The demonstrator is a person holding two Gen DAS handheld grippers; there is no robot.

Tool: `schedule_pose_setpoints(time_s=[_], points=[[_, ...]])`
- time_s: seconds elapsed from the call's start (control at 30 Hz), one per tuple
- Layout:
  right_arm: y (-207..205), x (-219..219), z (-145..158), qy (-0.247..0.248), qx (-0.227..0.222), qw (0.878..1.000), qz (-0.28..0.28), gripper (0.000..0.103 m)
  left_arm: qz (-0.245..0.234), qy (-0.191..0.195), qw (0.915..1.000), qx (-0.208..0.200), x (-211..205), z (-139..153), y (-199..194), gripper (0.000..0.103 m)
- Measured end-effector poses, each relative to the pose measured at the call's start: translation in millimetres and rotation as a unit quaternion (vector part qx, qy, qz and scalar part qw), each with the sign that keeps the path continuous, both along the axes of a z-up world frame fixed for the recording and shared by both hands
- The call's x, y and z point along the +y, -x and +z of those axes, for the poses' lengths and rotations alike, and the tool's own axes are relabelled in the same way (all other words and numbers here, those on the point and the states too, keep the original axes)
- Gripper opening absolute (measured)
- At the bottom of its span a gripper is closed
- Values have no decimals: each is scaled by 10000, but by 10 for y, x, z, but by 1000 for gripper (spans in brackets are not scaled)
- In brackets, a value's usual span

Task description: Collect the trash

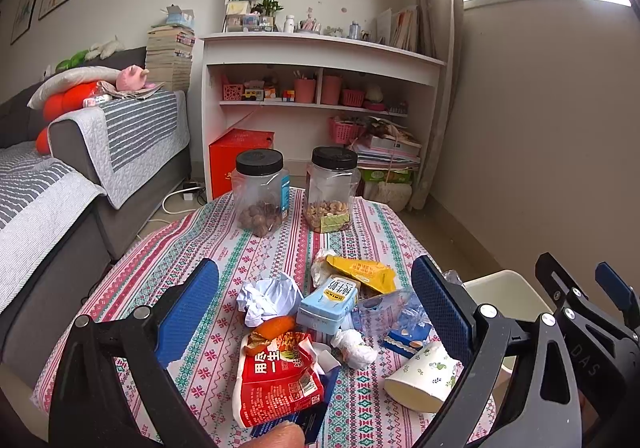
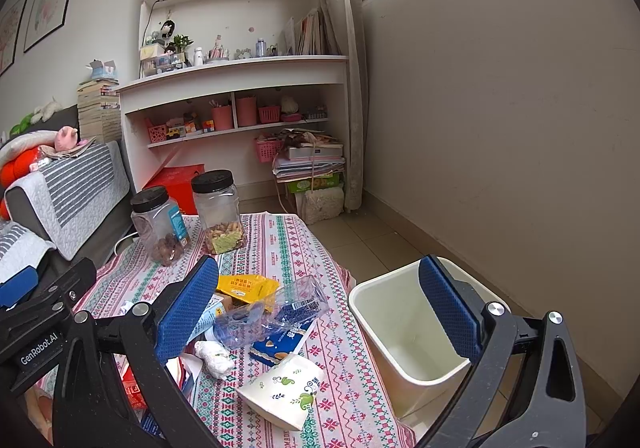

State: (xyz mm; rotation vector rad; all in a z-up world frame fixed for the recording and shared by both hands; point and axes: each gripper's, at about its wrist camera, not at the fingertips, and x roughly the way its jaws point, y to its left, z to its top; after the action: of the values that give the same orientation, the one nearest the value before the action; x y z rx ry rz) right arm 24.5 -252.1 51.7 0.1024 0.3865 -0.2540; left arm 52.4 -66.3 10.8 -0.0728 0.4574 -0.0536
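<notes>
Trash lies in a heap on the patterned tablecloth (image 1: 192, 248): a red snack bag (image 1: 276, 376), crumpled white paper (image 1: 268, 298), a light blue milk carton (image 1: 328, 304), a yellow packet (image 1: 362, 272), a crushed clear bottle (image 2: 272, 312) and a paper cup (image 2: 284, 388) on its side. An empty cream bin (image 2: 404, 332) stands on the floor at the table's right edge. My left gripper (image 1: 316, 308) hovers open above the heap, nothing between its fingers. My right gripper (image 2: 320, 308) is open too, spanning the table edge and the bin.
Two clear jars with black lids (image 1: 260, 192) (image 1: 330, 194) stand at the table's far end. A grey sofa (image 1: 100, 176) runs along the left. A white bookshelf (image 1: 316, 60) fills the back wall, and a plain wall (image 2: 500, 128) closes the right side.
</notes>
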Motion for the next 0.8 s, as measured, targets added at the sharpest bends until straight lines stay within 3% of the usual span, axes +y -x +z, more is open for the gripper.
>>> schedule_pose_setpoints(time_s=[0.33, 0.4, 0.53, 0.67, 0.8], points=[[-29, 2, -54, 12, 1, 10000, 22, 96, 7, 10, 9999, 112, 2, 38, 26, 94], [-71, -6, -74, 10, 176, 9998, 72, 96, 10, -16, 9998, 209, 6, 32, 1, 94], [-219, -64, -148, -263, 857, 9957, 242, 96, 6, -126, 9974, 715, 44, -13, -151, 96], [-355, -127, -203, -705, 1127, 9904, 370, 96, -17, 76, 9927, 1206, 272, -1, -360, 96], [-519, -86, -190, -844, 1575, 9820, 615, 96, -319, 252, 9810, 1899, 481, -4, -677, 96]])
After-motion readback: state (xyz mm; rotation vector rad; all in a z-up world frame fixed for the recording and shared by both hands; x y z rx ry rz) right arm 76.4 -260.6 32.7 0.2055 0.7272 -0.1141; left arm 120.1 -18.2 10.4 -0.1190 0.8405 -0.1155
